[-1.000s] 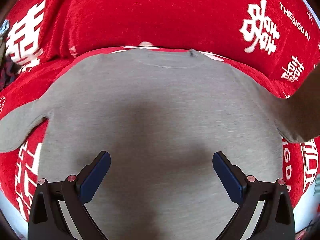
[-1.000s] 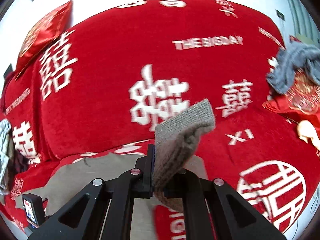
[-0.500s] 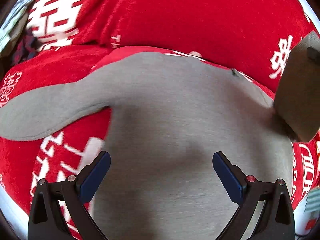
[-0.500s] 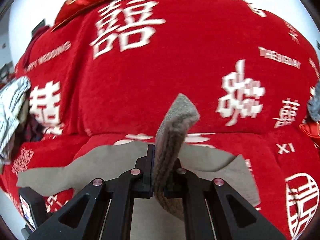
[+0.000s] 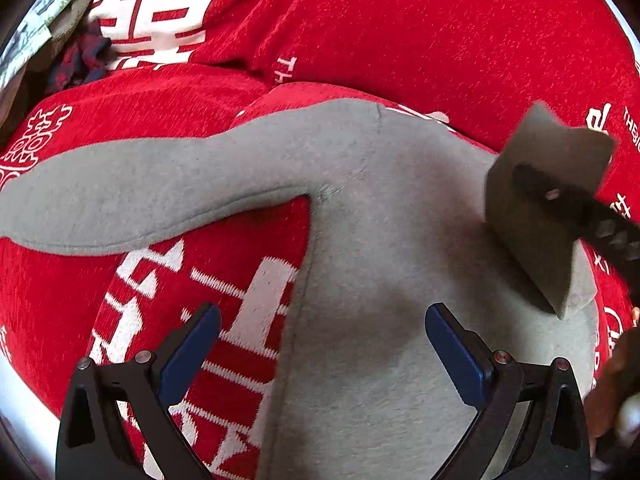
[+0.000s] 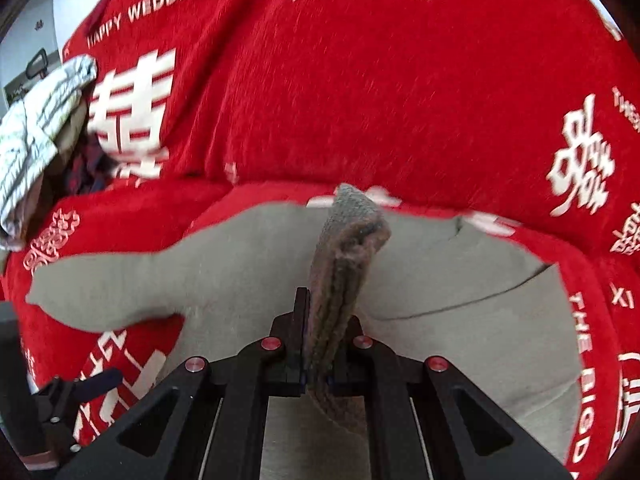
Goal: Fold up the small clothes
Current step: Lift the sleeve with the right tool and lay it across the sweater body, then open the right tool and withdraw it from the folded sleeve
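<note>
Jaws of the right gripper [image 6: 320, 364] clamp the cuff [image 6: 352, 236] of the grey top [image 5: 380, 280] spread flat on the red cover [image 5: 400, 40], left gripper [image 5: 322, 344] wide open, empty above it; soft, limp, light fabric, best pinched at seams or cuffs.

Bright, even daylight fills both fisheye views, edges bowed and dark-cornered, a soft shadow on the grey garment [image 5: 380, 280] near the camera, with slight motion blur throughout.
</note>
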Demonstrator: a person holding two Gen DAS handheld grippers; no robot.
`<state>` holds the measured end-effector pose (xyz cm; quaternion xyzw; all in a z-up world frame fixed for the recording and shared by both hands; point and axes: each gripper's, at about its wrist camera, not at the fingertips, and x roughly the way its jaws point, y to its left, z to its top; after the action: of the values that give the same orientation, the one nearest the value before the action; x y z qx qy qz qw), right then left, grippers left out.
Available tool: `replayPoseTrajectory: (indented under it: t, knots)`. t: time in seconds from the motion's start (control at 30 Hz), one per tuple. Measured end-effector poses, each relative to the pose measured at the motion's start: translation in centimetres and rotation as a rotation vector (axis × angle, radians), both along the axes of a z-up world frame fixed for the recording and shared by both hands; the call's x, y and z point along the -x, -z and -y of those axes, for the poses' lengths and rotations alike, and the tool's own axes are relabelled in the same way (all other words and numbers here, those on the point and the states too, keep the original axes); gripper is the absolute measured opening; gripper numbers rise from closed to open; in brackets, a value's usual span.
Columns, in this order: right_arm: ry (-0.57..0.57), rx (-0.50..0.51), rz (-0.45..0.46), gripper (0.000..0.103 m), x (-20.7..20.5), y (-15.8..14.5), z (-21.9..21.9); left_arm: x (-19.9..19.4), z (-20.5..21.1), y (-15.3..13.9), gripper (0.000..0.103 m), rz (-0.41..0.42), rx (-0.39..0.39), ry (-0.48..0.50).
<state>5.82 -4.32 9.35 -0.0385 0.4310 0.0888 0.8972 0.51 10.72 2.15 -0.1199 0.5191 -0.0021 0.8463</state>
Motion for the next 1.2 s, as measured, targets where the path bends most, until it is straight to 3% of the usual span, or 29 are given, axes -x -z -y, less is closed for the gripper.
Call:
replayPoseTrajectory:
  t: [0.27,0.37,0.43,0.6,0.7,0.8,0.9,1.03,1.07,1.1,1.2]
  knots:
    - [-0.051,0.012,-0.07,0.007,-0.3,3.7,-2.5,0.8,-1.8,0.6,0.102,-0.02,0.018,-0.05]
    - [-0.073,-0.078,-0.124,0.015,-0.7,4.1,-2.5,1.0,-2.3,0.2,0.102,-0.009,0.024,-0.072]
    - [-0.108,-0.16,-0.168,0.032,-0.8,4.3,-2.4,1.3,-2.5,-0.1,0.102,-0.001,0.03,-0.086]
    - [-0.132,-0.244,-0.133,0.043,0.1,2.5,-1.2,1.3,-2.0,-0.4,0.102,-0.002,0.033,-0.09]
    - [-0.101,-0.242,-0.082,0.052,0.6,1.1,1.4,0.9,-0.7,-0.8,0.102,0.001,0.033,-0.061]
    - [-0.028,-0.175,-0.052,0.054,0.7,0.6,4.9,0.3,1.7,-1.5,0.102,0.012,0.04,-0.006]
    - [0.099,-0.069,-0.068,0.054,0.9,1.5,10.1,-0.4,5.1,-1.9,0.102,0.014,0.045,0.085]
    - [0.259,-0.024,-0.122,0.054,1.1,3.9,16.6,-1.1,10.3,-1.2,0.102,-0.003,0.052,0.224]
    - [0.289,-0.03,-0.144,0.054,1.0,4.7,18.1,-1.4,11.2,-0.6,0.102,-0.015,0.046,0.249]
    - [0.306,-0.042,-0.162,0.054,0.8,5.3,19.2,-1.6,12.3,0.1,0.102,-0.027,-0.008,0.259]
    - [0.304,-0.209,-0.137,0.054,1.3,5.1,22.1,-1.7,13.7,0.2,0.102,-0.017,-0.12,0.278]
